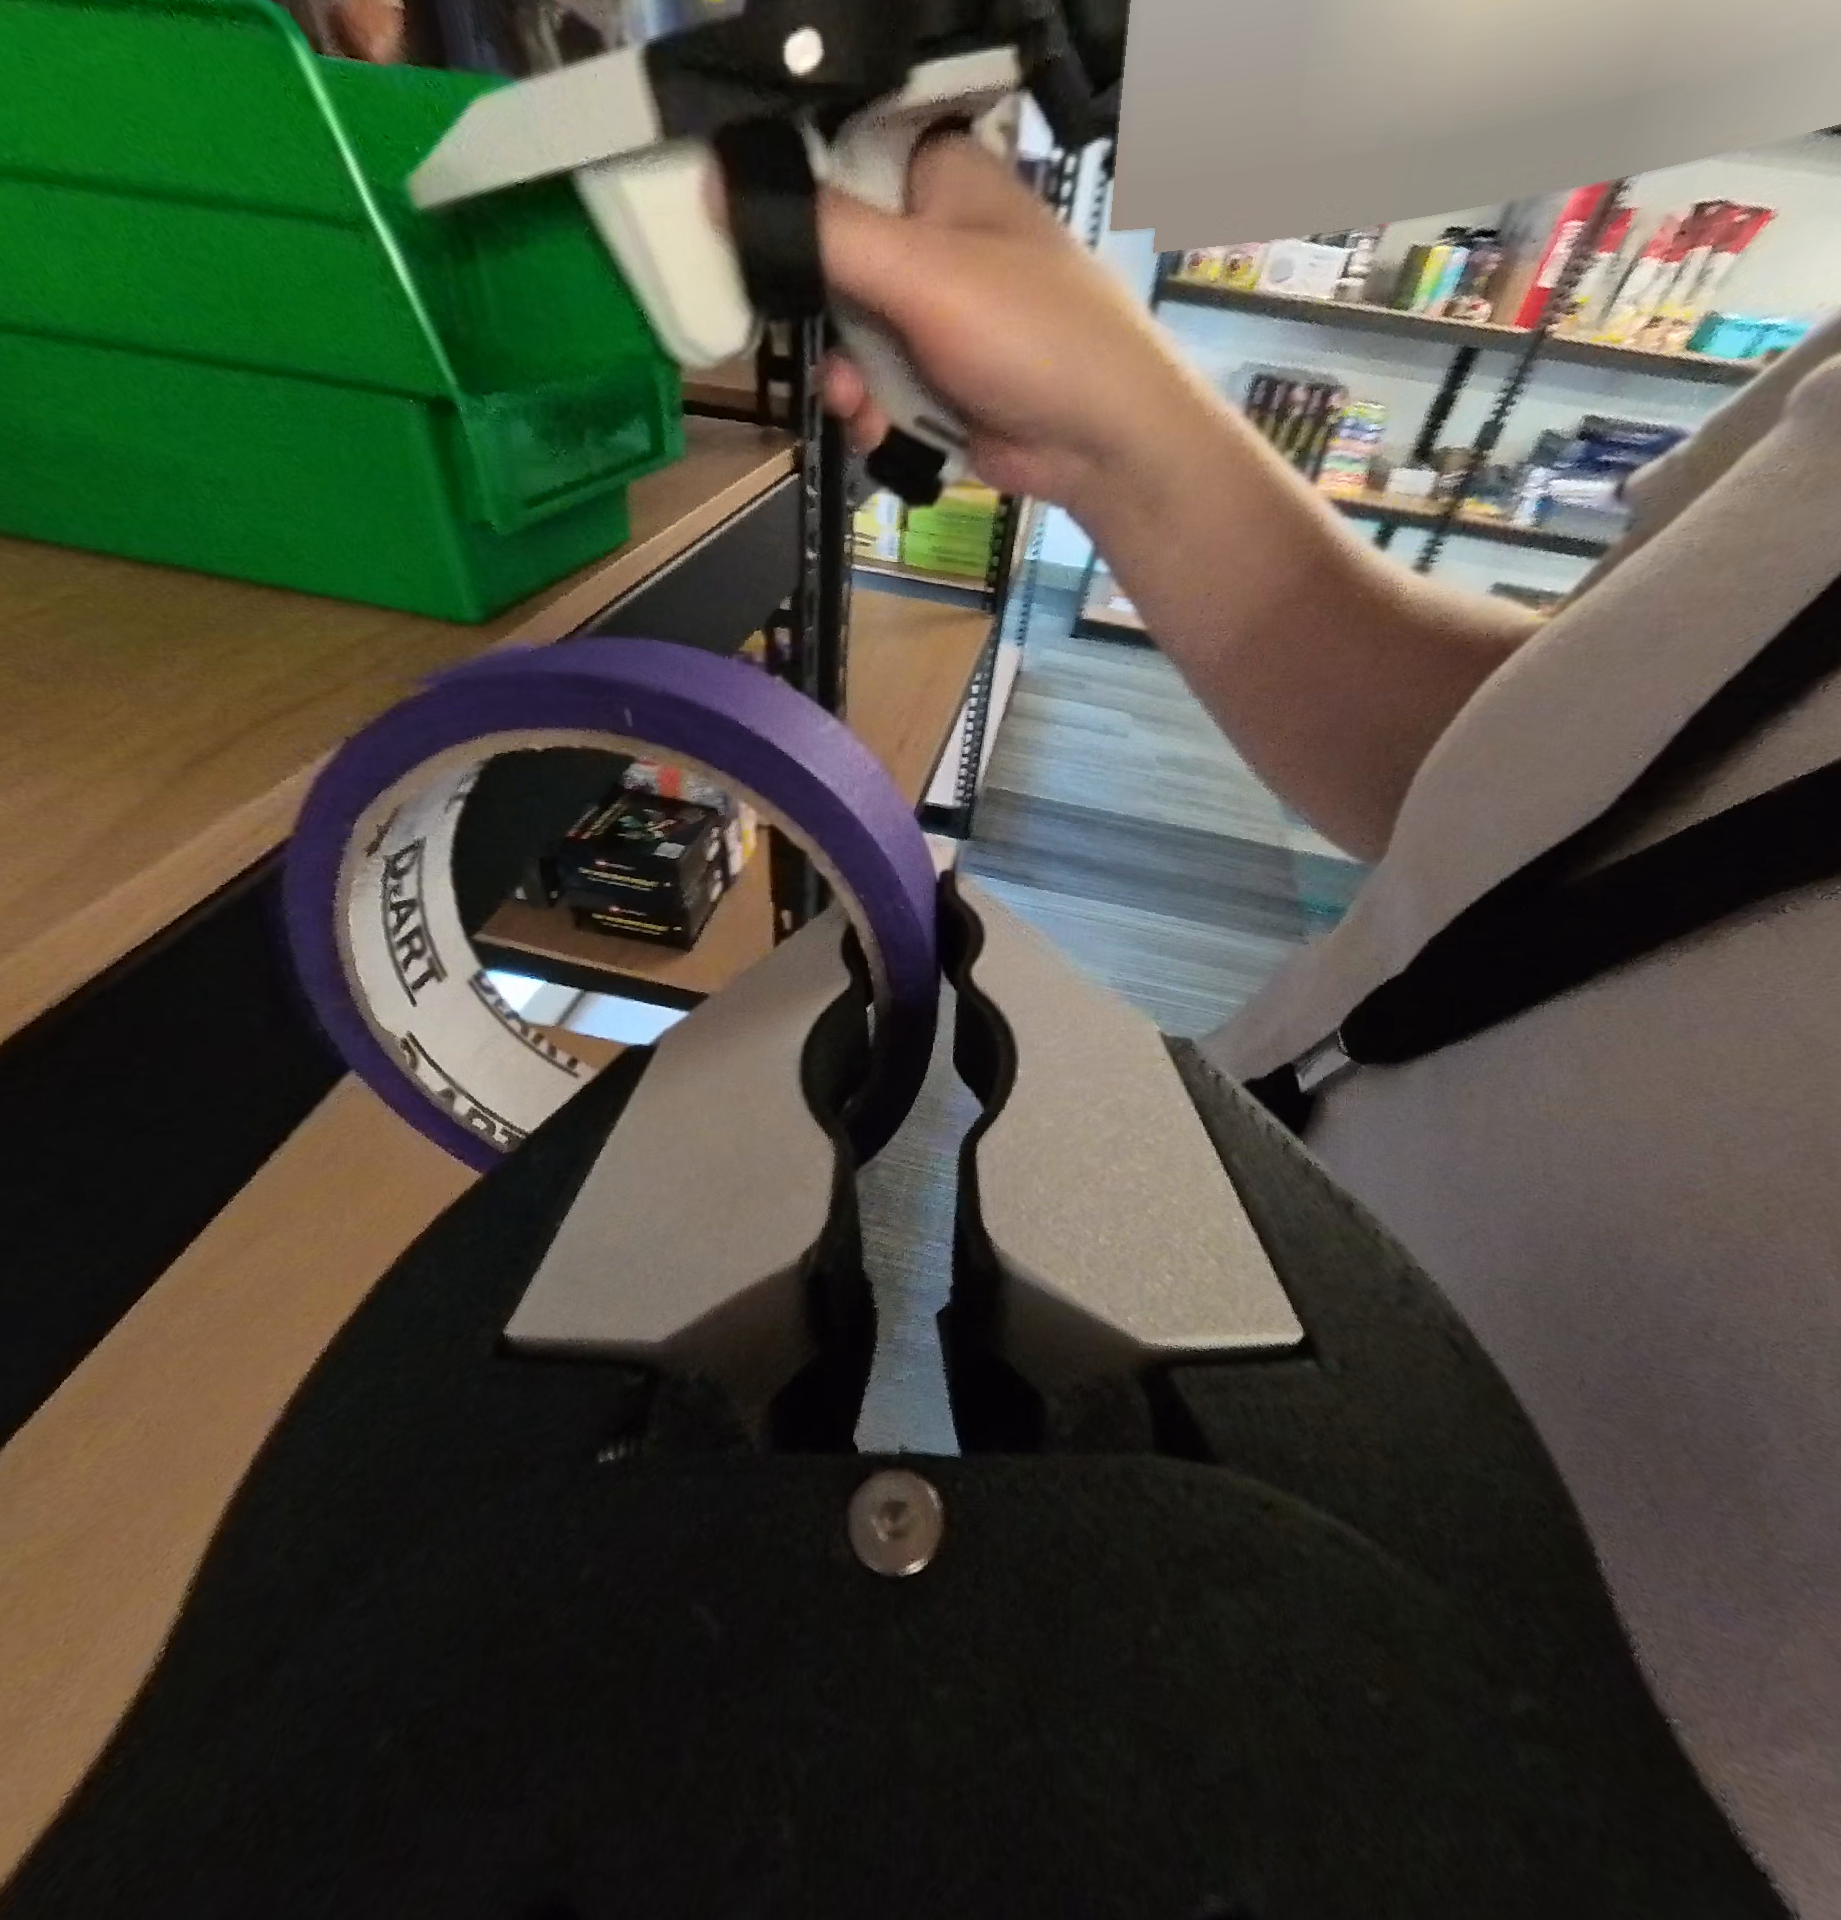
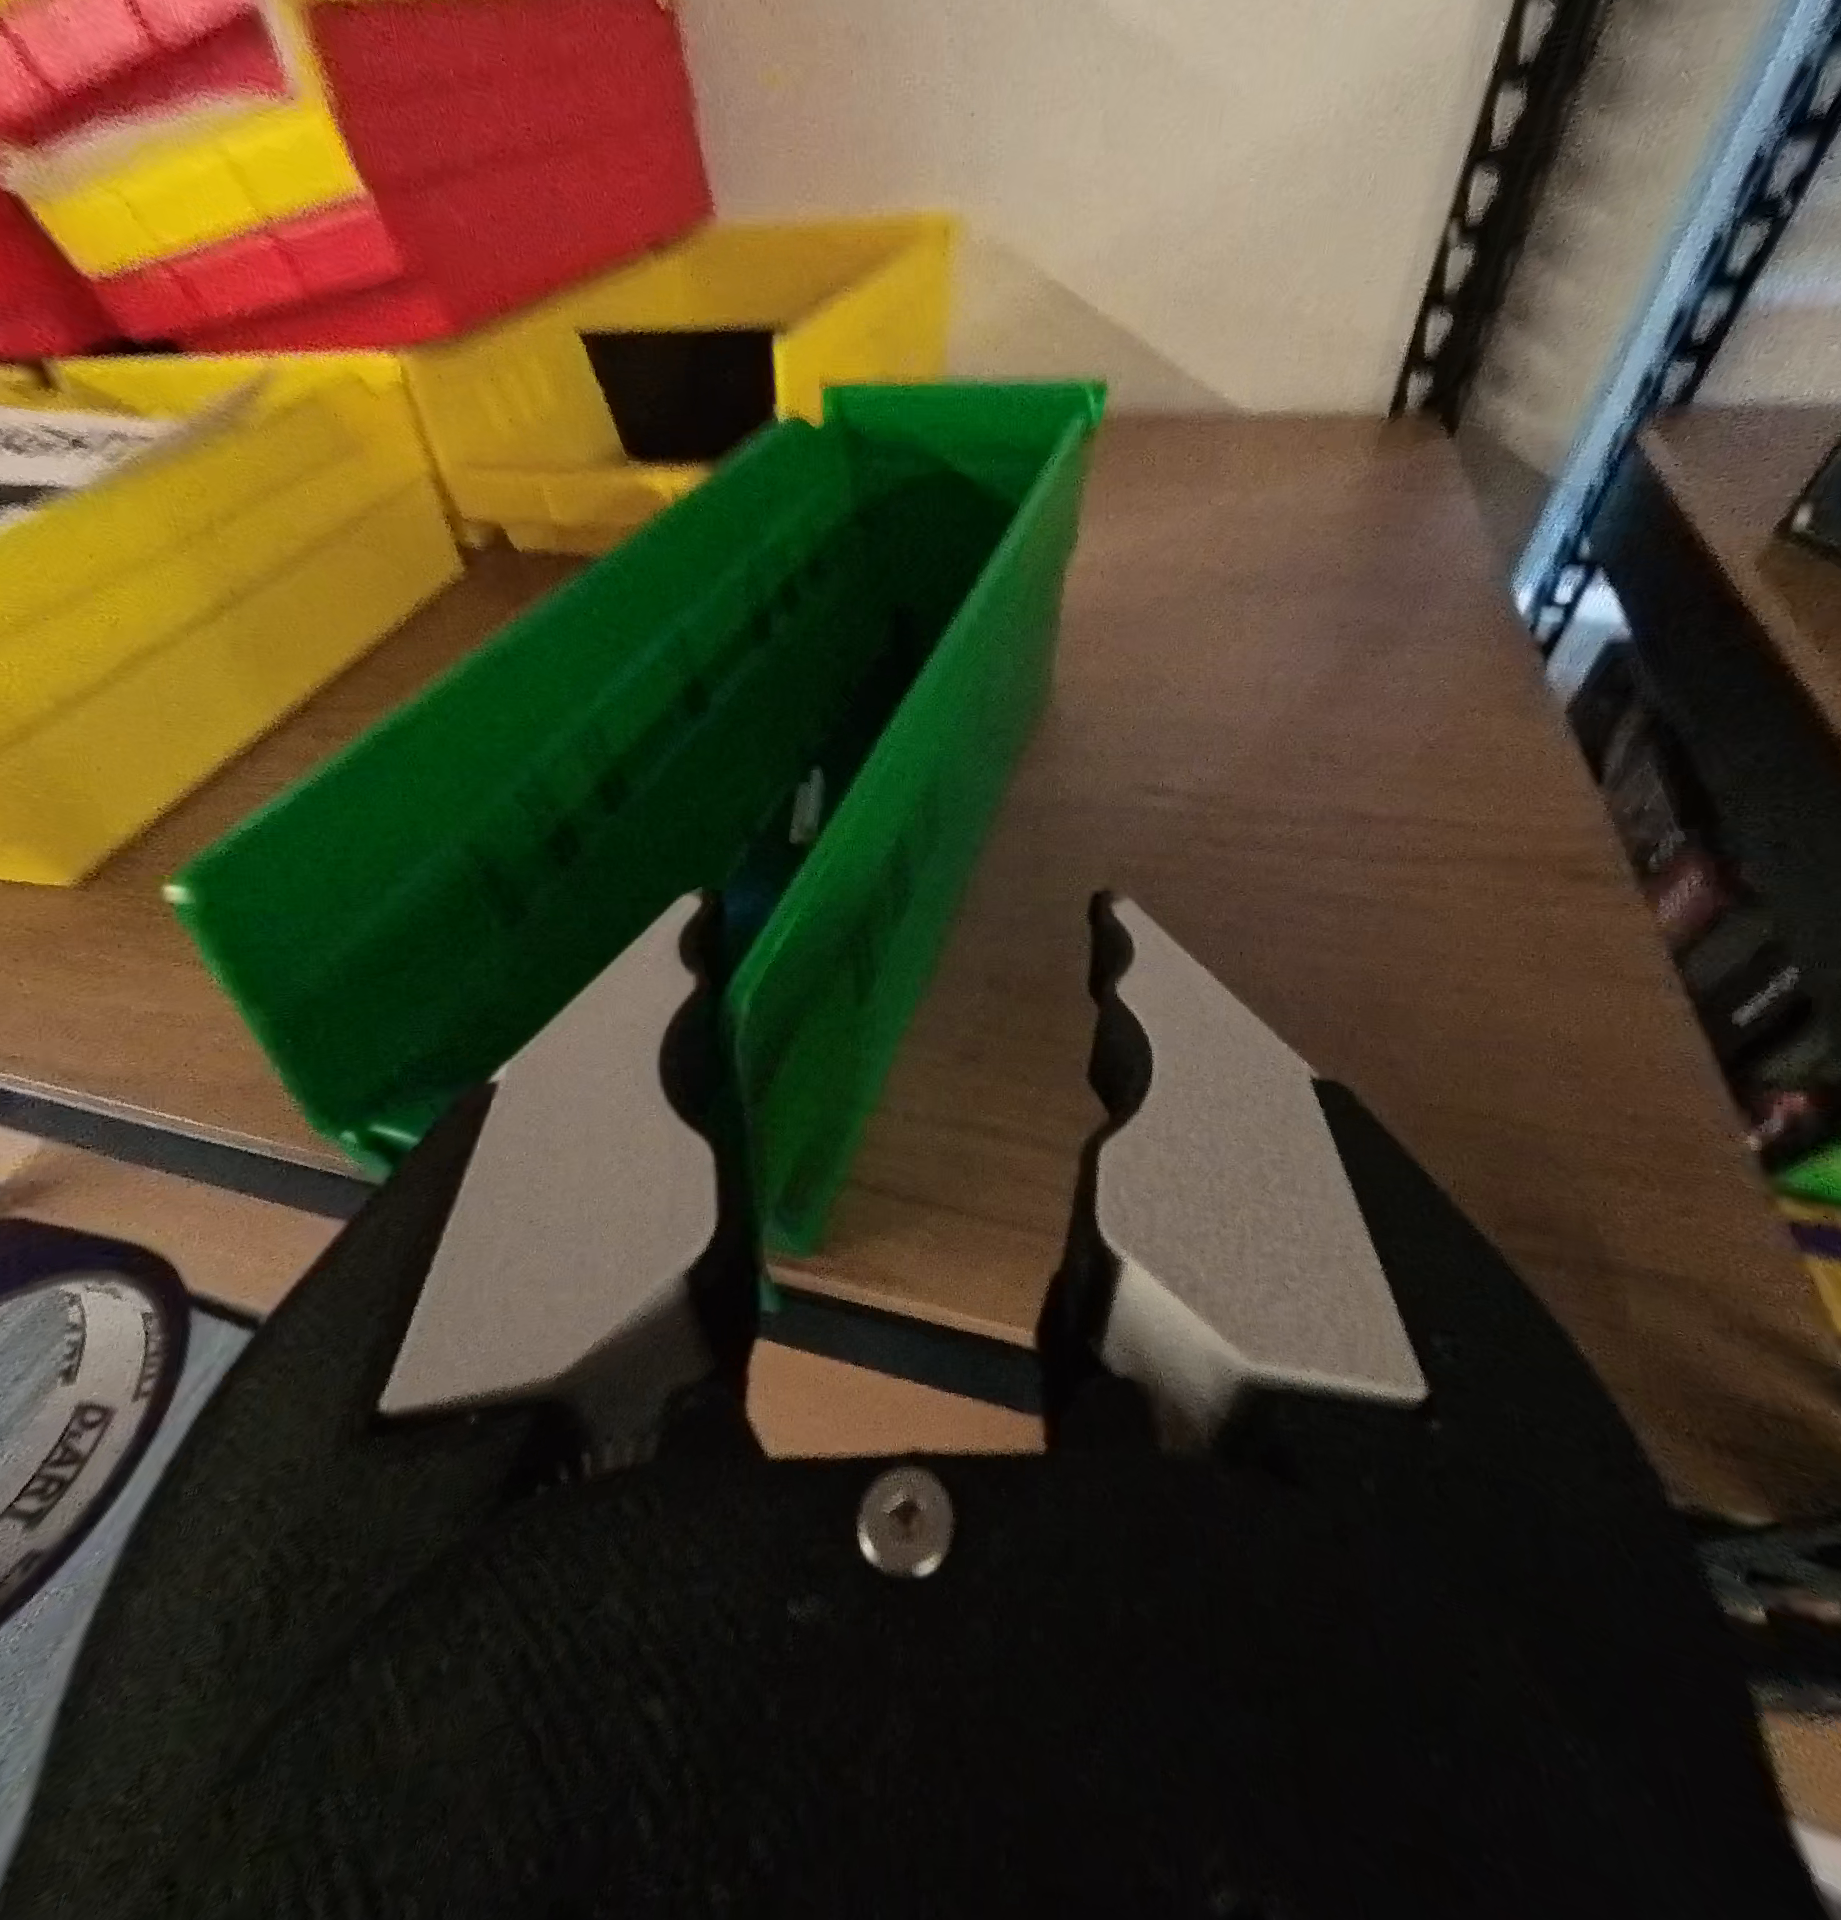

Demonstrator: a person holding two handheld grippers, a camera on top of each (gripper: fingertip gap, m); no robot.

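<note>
My left gripper (image 1: 911, 935) pinches the purple tape roll (image 1: 625, 883) off the shelf's (image 1: 116, 727) front edge, while my right gripper (image 2: 900, 925) gapes wide astride the green bin's (image 2: 625, 748) near wall.

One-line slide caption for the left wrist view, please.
Left claw pinches a purple masking tape roll beside a wooden shelf holding a green bin.

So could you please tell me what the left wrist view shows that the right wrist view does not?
Only the left wrist view shows the left gripper shut on the purple masking tape roll, and a hand holding the right gripper. Only the right wrist view shows the yellow plastic bins and red bins, with the right gripper open. Both show the green plastic bin on the wooden shelf.
</note>
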